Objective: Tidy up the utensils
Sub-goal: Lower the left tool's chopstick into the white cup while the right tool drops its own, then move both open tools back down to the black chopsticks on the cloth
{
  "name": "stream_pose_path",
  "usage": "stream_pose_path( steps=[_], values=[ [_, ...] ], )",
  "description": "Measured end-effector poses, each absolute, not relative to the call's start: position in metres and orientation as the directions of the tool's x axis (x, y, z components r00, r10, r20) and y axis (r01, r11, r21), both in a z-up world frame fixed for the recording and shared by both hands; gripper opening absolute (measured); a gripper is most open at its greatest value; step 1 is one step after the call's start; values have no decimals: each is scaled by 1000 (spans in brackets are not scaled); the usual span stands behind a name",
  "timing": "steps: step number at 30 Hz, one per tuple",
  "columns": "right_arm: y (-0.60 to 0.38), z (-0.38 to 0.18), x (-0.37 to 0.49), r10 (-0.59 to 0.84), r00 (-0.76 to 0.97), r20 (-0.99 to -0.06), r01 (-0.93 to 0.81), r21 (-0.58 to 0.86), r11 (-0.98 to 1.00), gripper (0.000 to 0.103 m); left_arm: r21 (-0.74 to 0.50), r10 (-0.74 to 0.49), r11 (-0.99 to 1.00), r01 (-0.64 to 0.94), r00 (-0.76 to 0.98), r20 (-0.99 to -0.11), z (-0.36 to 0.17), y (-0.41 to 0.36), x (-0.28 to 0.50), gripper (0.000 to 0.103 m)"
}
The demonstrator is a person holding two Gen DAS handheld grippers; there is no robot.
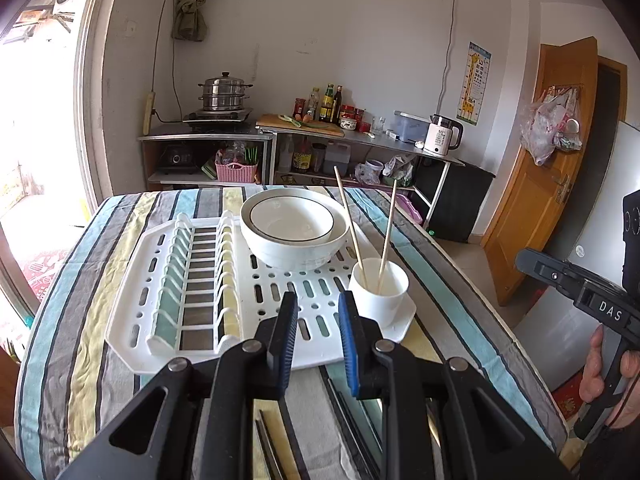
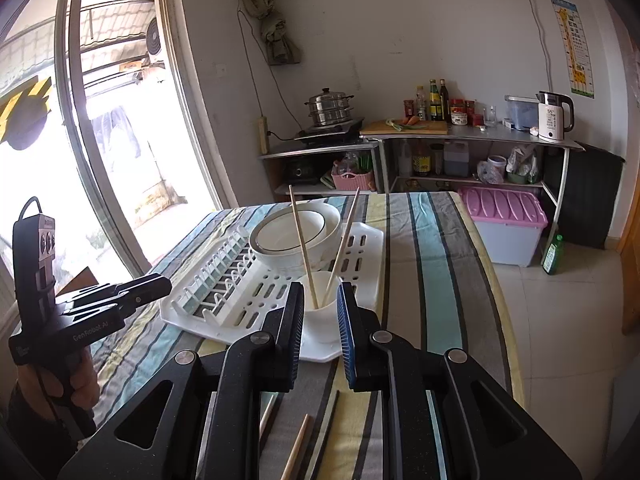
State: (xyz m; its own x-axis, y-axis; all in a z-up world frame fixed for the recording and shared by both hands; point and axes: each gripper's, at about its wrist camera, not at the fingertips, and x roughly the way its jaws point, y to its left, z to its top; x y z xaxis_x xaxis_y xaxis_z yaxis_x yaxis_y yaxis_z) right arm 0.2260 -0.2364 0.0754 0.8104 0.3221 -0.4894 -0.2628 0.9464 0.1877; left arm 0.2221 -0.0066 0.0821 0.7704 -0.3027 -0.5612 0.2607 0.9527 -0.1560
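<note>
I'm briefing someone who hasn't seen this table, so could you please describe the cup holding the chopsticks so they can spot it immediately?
On the striped tablecloth lies a white slotted drying rack carrying stacked white bowls. The white cup stands at the rack's near right corner, beside the bowls. It is smaller than they are and the only vessel with two light chopsticks leaning out of it.

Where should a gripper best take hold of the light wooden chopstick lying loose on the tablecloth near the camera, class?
Grip the light wooden chopstick mid-shaft, coming from above with the right gripper, fingers straddling its width. It lies flat on the striped tablecloth, so only its thin sides offer purchase.
</note>
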Motion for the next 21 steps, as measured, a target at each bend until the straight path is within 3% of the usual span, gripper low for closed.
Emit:
stream_pose_path(
  steps=[12, 21],
  values=[
    [-229, 51, 169, 326, 793, -514, -272, 179, 945, 18, -172, -313, 949, 262, 744, -590, 50, 9, 149, 22],
    [-228, 33, 163, 331, 772, -543, -276, 183, 943, 18, -188, -319, 948, 258, 723, -613, 32, 11, 138, 22]
  ],
)
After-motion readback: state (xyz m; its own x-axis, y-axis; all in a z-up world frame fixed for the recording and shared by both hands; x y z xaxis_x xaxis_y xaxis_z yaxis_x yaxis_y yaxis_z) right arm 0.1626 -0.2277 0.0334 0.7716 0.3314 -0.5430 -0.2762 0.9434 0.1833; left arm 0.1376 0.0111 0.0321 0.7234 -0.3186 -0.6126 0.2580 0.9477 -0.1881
